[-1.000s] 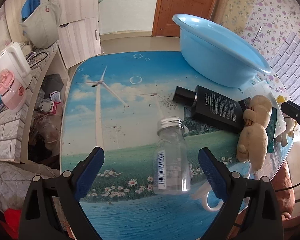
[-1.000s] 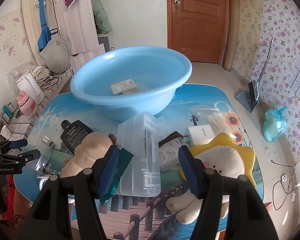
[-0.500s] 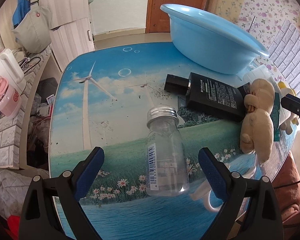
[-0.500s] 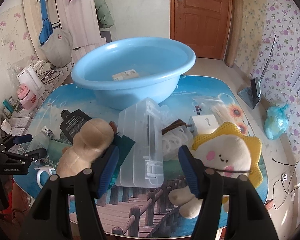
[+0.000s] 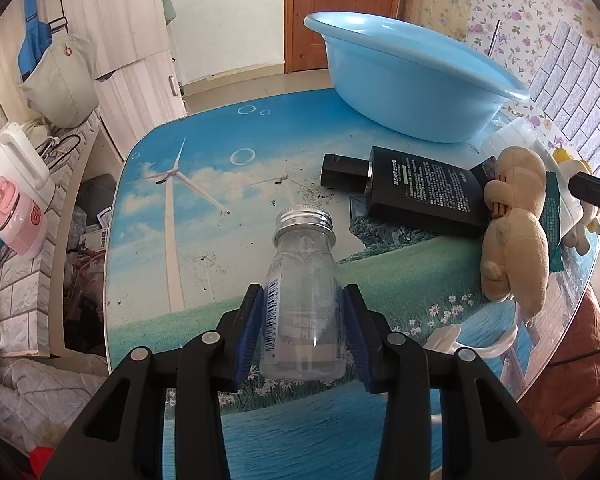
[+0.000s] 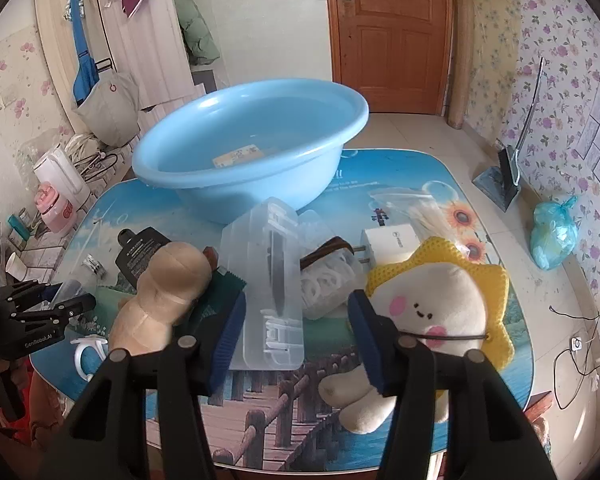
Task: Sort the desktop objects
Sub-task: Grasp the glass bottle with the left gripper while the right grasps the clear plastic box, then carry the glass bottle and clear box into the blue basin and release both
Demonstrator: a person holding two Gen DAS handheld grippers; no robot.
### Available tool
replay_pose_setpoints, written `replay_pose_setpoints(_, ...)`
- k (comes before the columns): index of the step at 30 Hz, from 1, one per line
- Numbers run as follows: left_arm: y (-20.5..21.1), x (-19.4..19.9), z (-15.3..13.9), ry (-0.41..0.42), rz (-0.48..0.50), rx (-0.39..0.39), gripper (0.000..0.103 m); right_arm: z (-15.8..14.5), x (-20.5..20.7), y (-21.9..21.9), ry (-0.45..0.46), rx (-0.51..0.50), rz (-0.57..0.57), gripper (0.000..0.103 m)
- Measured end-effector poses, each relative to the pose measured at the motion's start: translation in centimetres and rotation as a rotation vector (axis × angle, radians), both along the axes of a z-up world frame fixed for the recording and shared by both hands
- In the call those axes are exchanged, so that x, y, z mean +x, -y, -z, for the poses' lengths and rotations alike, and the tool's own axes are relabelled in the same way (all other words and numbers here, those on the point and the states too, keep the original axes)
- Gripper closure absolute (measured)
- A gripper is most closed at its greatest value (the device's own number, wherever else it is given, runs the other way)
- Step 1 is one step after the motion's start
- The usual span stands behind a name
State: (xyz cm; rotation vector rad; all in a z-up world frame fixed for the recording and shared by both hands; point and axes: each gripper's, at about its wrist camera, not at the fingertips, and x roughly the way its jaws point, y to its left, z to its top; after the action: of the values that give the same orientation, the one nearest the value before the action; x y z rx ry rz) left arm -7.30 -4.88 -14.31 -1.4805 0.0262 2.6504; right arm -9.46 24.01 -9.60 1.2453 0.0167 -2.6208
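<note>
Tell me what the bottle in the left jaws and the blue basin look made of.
Bottle: clear glass or hard plastic, see-through, with a ribbed silvery metal-looking cap.
Blue basin: smooth, glossy moulded plastic, with a rolled rim catching highlights.

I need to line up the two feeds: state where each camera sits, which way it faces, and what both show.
Left wrist: on the left gripper, angled down at the clear bottle its closing jaws press; only its own fingers show.
Right wrist: on the right gripper, angled down; jaws closing around the clear plastic box; left gripper at the left edge.
Shared: blue basin, black bottle, tan plush.
</note>
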Motion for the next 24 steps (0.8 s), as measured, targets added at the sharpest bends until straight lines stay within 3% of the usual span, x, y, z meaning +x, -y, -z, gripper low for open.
replay_pose_setpoints(9,0.4,0.1,-0.7,-0.023,-0.023,0.017,0.064,1.1,0.8,0.4,0.036,0.034,-0.051,0.051)
replay_pose_setpoints(21,0.8,0.2,-1.2,-0.035,-0.028,0.03,0.064,2.4,0.0,-0.1,0.114,-0.076,-0.065,0.051)
replay_pose_setpoints(24,0.8,0.3,-1.3,-0.036,-0.025,0.031,0.064,2.3,0.1,0.2,0.104,-0.072,-0.08,0.058)
